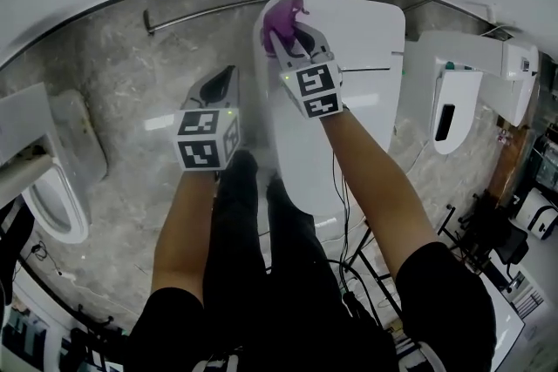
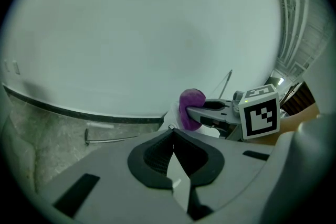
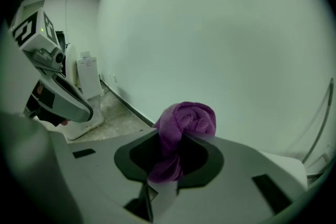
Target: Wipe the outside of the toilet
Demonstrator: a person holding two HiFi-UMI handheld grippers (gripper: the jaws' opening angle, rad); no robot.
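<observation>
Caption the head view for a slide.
Right gripper holds a purple cloth at the white toilet's far end; left gripper, shut and empty, hangs beside it.

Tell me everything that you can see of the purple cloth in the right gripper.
The purple cloth is a small soft rag with a fuzzy pile that looks like microfibre. It is crumpled into a rolled bunch, not spread flat. The right gripper is shut on its lower part, and the bulk bulges out beyond the jaws. It is held at the far left corner of the white toilet, close to the wall. Whether it touches the toilet cannot be told.
</observation>
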